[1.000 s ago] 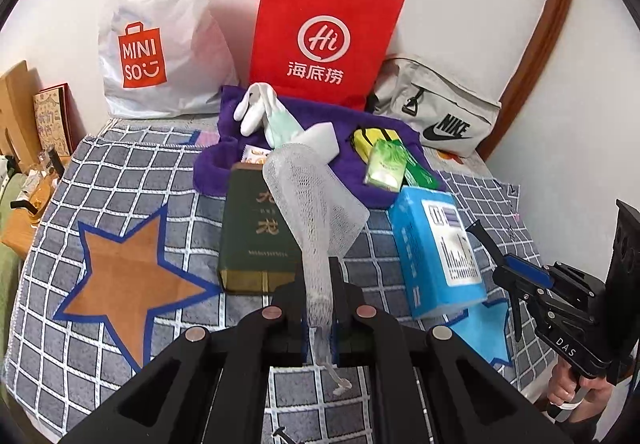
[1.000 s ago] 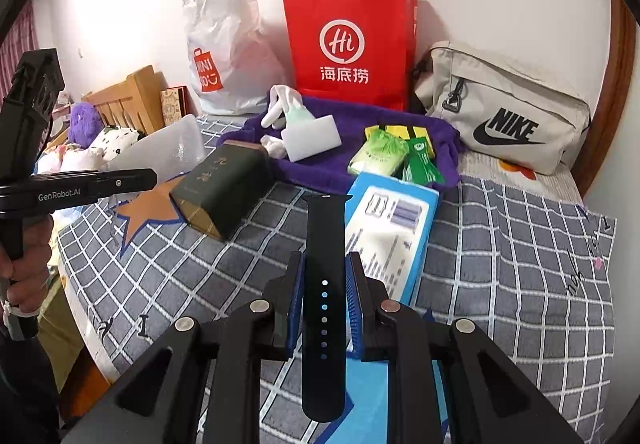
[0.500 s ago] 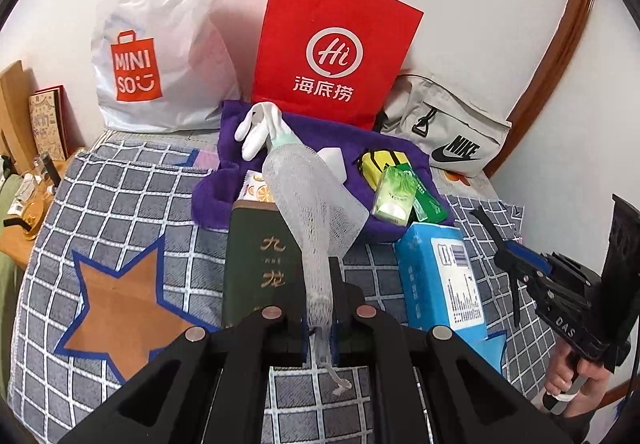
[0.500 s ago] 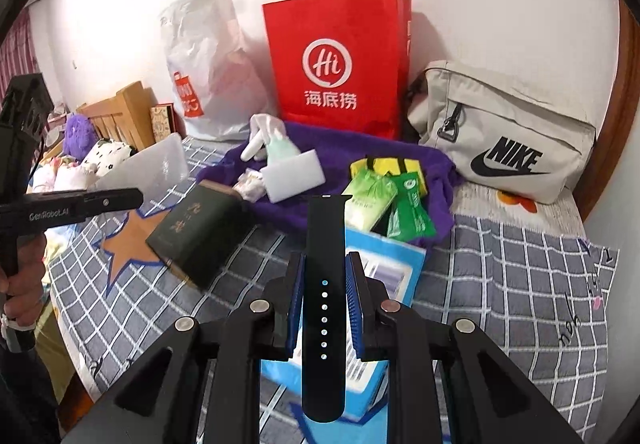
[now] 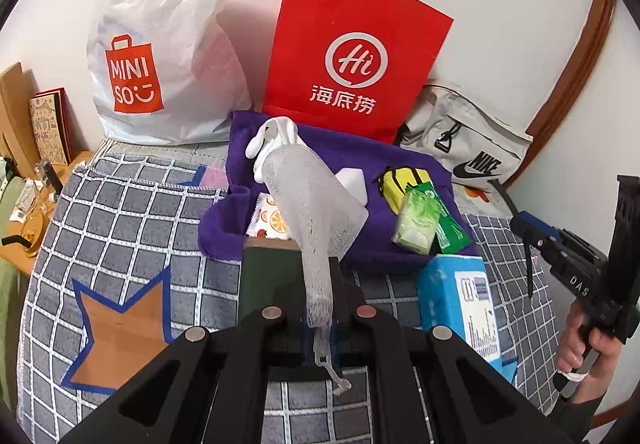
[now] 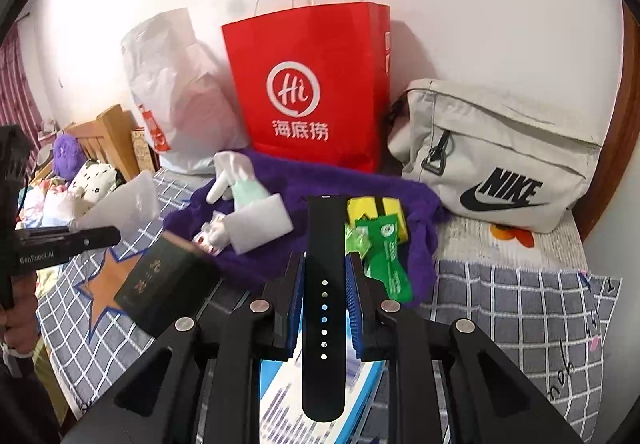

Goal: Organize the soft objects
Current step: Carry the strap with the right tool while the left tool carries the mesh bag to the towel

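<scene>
My left gripper [image 5: 320,284] is shut on a white mesh net pouch [image 5: 312,204], held above the dark green box [image 5: 272,276]. My right gripper [image 6: 324,272] is shut on a black watch strap [image 6: 323,244], held upright over the blue tissue pack [image 6: 280,404]. A purple towel [image 5: 360,152] lies ahead by the wall and carries a white bunny toy [image 5: 272,136], a white sponge [image 6: 260,222], a yellow pouch [image 5: 404,180], green packets [image 5: 420,220] and a fruit-print sachet [image 5: 268,220].
A red paper bag [image 5: 356,44], a white Miniso bag [image 5: 160,44] and a grey Nike bag [image 5: 468,148] stand against the wall. The checked bedspread [image 5: 120,212] has an orange star. A wooden bedside stand [image 5: 24,244] is at left.
Both grippers have moved forward toward the purple towel and the bags, still holding the net pouch and the watch strap.
</scene>
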A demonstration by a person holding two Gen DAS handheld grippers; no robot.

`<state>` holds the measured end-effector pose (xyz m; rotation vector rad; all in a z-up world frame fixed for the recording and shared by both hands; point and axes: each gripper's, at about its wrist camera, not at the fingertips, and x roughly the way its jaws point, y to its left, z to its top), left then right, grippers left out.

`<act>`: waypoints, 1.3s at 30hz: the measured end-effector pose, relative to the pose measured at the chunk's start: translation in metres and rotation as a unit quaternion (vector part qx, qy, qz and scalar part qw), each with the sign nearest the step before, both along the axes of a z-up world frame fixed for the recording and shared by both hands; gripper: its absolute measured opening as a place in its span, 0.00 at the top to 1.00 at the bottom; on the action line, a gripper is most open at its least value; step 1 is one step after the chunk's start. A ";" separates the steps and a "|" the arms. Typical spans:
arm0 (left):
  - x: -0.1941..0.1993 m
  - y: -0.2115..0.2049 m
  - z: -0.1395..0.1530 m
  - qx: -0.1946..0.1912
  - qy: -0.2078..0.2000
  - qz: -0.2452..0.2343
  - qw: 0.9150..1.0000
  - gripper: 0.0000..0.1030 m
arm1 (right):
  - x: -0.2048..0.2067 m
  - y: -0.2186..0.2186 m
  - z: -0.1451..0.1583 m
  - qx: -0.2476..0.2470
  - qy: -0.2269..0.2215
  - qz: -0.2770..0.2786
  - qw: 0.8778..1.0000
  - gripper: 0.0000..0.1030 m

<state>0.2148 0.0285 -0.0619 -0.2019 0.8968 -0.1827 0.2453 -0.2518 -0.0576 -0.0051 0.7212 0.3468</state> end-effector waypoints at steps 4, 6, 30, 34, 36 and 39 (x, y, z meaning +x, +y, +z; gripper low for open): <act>0.013 -0.002 0.000 0.005 0.001 -0.003 1.000 0.93 | 0.018 0.001 0.002 0.000 -0.002 -0.004 1.000 0.80; 0.021 -0.003 0.000 0.008 0.002 -0.004 1.000 0.93 | 0.024 0.002 0.004 0.000 -0.004 -0.004 1.000 0.80; 0.103 -0.009 -0.010 0.009 0.013 0.000 1.000 0.93 | 0.111 -0.012 -0.032 0.026 0.031 -0.020 0.999 0.80; 0.112 -0.013 -0.018 0.005 0.017 -0.004 1.000 0.93 | 0.119 -0.015 -0.043 0.023 0.046 -0.021 0.998 0.80; 0.116 -0.014 -0.021 0.003 0.019 -0.006 1.000 0.93 | 0.122 -0.016 -0.045 0.020 0.048 -0.020 0.998 0.80; 0.121 -0.017 -0.025 0.004 0.022 -0.009 1.000 0.93 | 0.128 -0.017 -0.043 0.020 0.045 -0.021 0.999 0.80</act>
